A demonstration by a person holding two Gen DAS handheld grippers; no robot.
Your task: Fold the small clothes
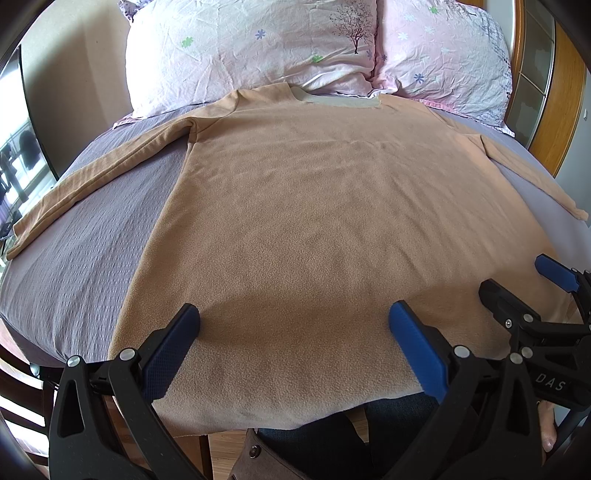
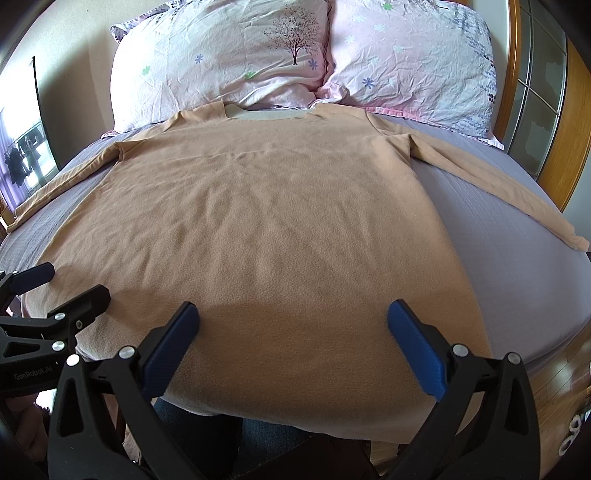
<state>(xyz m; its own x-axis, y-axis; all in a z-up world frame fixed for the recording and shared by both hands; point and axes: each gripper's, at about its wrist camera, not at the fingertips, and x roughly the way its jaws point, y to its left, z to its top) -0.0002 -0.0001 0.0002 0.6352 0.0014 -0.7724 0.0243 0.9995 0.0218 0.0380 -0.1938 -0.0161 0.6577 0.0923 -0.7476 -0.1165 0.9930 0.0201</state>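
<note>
The tan long-sleeved fleece shirt lies flat, sleeves outspread, on the purple-sheeted bed, ready for folding, while left gripper and right gripper hover over its hem, fingers wide, holding nothing.

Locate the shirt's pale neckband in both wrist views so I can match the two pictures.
Left wrist view: the pale neckband sits at top centre, slightly right of the middle, below the seam between the two pillows.
Right wrist view: the pale neckband sits at top centre, slightly left of the middle.
Shared landmark: the tree print on the left pillow, above the neckband.
</note>
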